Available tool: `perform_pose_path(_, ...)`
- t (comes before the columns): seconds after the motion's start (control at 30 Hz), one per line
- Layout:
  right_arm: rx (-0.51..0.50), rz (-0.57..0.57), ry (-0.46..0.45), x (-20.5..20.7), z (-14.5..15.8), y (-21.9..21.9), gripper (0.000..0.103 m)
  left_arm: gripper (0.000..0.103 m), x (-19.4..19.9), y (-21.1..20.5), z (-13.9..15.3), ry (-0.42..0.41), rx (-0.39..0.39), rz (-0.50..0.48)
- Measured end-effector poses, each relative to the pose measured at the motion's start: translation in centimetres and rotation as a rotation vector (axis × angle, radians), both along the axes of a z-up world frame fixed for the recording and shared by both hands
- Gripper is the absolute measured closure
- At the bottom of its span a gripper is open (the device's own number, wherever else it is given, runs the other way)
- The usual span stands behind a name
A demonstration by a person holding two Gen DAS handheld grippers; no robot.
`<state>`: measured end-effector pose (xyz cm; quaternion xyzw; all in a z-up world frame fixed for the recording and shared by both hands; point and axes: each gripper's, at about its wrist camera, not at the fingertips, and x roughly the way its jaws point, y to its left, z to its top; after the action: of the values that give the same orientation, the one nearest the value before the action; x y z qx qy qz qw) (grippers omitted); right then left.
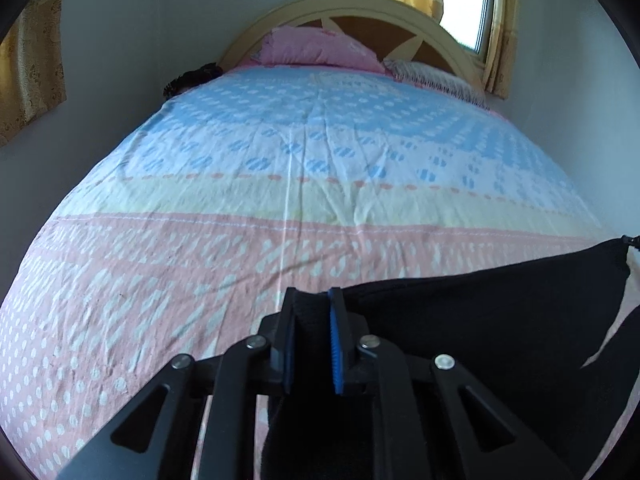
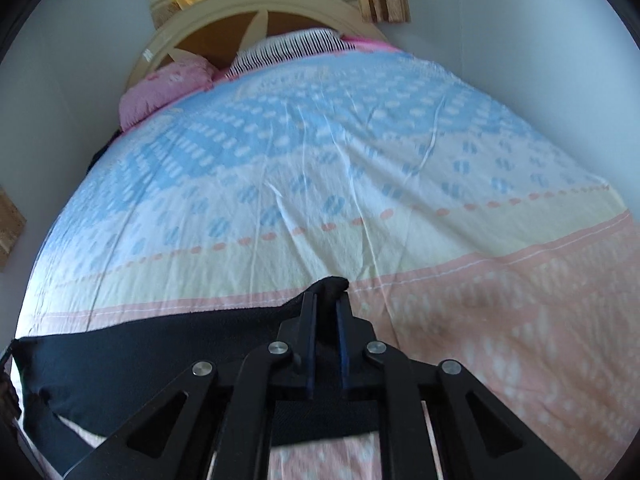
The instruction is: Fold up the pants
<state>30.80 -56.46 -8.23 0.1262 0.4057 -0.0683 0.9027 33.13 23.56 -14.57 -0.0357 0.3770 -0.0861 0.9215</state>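
Observation:
Black pants [image 1: 500, 320] hang stretched over the near end of the bed. In the left wrist view my left gripper [image 1: 314, 300] is shut on one corner of the pants, with black cloth bunched between its blue pads; the fabric runs off to the right. In the right wrist view my right gripper [image 2: 326, 300] is shut on the other end of the pants [image 2: 140, 360], a fold of cloth poking out past its fingertips, and the band of fabric stretches away to the left. The pants are lifted slightly above the sheet.
The bed sheet [image 1: 280, 160] is patterned in blue, cream and pink. A pink pillow [image 1: 320, 50] and a striped pillow [image 1: 432, 76] lie at the curved headboard [image 2: 248, 12]. Walls flank both sides; a curtained window [image 1: 468, 4] is behind.

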Motion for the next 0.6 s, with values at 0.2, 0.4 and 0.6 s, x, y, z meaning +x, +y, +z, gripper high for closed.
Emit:
perform_pose_path(0.2, 0.038, -0.012, -0.125, -7.3, 2.0, -0.8, 0.095, 0.088, -4.7, 2.1, 3.0, -0.102, -0.111, -0.029)
perform_pose_path(0.4, 0.056, -0.024, -0.122, -13.7, 0.5, -1.5, 0.095, 0.088, -9.4, 3.7, 2.9, -0.142, -0.201, -0.077)
perform_pose_path(0.6, 0.045, -0.039, -0.032, -18.0, -2.4, -1.9, 0.095, 0.088, -12.5, 3.7, 0.6, -0.126, -0.192, -0.126)
